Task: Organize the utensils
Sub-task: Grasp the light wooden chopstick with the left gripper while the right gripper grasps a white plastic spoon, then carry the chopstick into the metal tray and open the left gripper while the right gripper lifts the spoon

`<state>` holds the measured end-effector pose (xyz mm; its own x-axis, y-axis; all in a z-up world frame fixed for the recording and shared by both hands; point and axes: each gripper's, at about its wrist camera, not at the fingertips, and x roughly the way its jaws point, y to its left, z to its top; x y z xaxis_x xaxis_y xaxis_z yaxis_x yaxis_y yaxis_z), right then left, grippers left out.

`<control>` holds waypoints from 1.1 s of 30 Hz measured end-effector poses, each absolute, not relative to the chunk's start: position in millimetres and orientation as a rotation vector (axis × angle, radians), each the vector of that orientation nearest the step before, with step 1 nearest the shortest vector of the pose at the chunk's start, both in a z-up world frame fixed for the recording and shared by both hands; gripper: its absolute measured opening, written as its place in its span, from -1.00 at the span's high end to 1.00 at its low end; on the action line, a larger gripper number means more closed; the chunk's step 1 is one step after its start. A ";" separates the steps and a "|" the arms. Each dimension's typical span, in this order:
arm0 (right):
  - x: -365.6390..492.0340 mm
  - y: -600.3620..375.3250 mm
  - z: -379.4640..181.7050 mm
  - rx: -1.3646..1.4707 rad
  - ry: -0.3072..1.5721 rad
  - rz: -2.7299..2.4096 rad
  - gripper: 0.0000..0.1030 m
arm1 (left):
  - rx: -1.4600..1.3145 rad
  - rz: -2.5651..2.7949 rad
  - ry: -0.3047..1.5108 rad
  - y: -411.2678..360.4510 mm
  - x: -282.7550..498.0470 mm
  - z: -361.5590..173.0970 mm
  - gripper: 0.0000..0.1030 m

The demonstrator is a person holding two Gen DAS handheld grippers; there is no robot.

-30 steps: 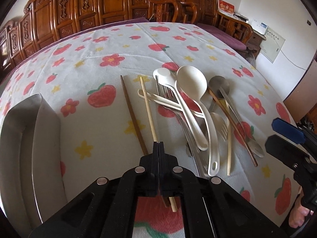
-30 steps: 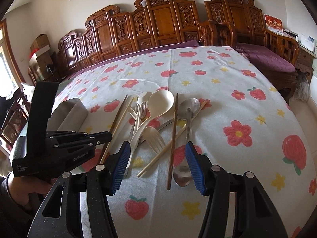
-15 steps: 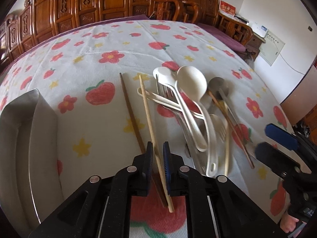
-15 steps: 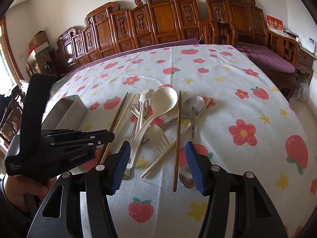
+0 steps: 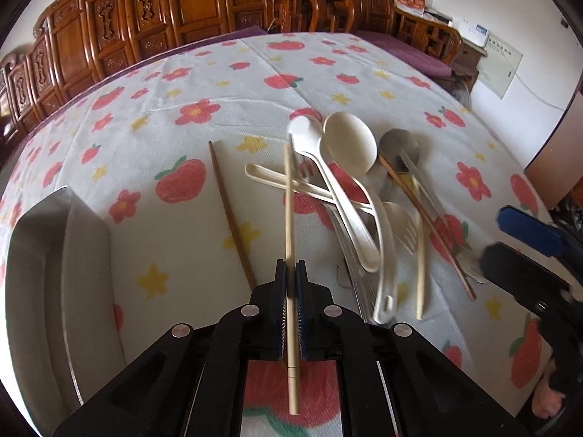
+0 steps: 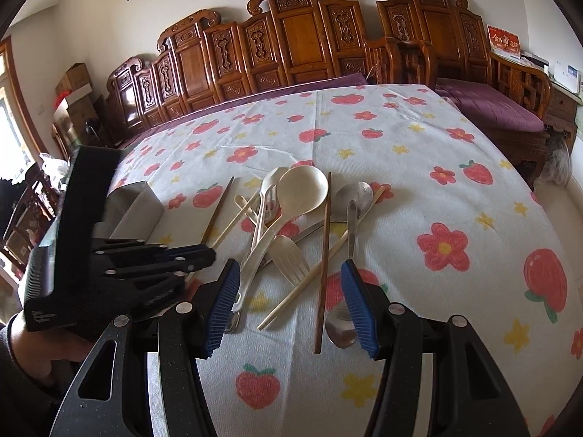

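Note:
My left gripper (image 5: 290, 273) is shut on a pale bamboo chopstick (image 5: 289, 211) and holds it lifted over the tablecloth; it also shows in the right wrist view (image 6: 204, 253). A dark wooden chopstick (image 5: 229, 215) lies just left of it. A pile of utensils lies to the right: cream spoons (image 5: 349, 142), a cream fork (image 5: 400, 225), a metal spoon (image 5: 399, 144) and more chopsticks (image 5: 422, 218). My right gripper (image 6: 291, 302) is open and empty, just in front of the pile (image 6: 291, 215).
A steel utensil holder (image 5: 54, 255) stands at the left, also in the right wrist view (image 6: 136, 209). The table has a strawberry-print cloth (image 6: 437, 182). Carved wooden chairs (image 6: 291, 43) line the far side.
My left gripper opened around the pale chopstick, shut on it and raised it off the cloth, so its far end now points over the pile. The right gripper stayed open.

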<state>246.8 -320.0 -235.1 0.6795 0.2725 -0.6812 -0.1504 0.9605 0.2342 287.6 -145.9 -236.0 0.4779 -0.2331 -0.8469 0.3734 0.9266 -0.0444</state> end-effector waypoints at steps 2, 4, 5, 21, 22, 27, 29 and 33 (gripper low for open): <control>247.5 -319.8 -235.8 0.166 0.791 0.245 -0.13 | 0.126 -0.381 0.987 -137.0 277.5 -226.2 0.92; 249.5 -318.5 -237.6 0.174 0.799 0.256 -0.05 | 0.105 -0.389 0.969 -128.8 268.5 -217.2 0.92; 250.9 -317.2 -238.7 0.176 0.804 0.262 -0.02 | 0.093 -0.394 0.960 -124.5 263.8 -212.4 0.92; 283.1 -282.5 -267.4 0.208 0.900 0.318 0.31 | 0.021 -0.440 0.835 -91.3 229.9 -165.7 0.92; 284.6 -282.8 -270.2 0.216 0.908 0.320 0.36 | 0.016 -0.442 0.834 -89.6 230.1 -164.9 0.92; 288.1 -284.5 -275.1 0.262 0.929 0.335 0.60 | 0.001 -0.442 0.830 -79.4 230.2 -164.2 0.92; 287.4 -286.2 -273.6 0.273 0.923 0.340 0.71 | -0.002 -0.439 0.827 -75.9 229.7 -163.9 0.92; 284.6 -287.4 -270.3 0.279 0.912 0.346 0.90 | -0.008 -0.433 0.820 -69.9 228.0 -160.5 0.92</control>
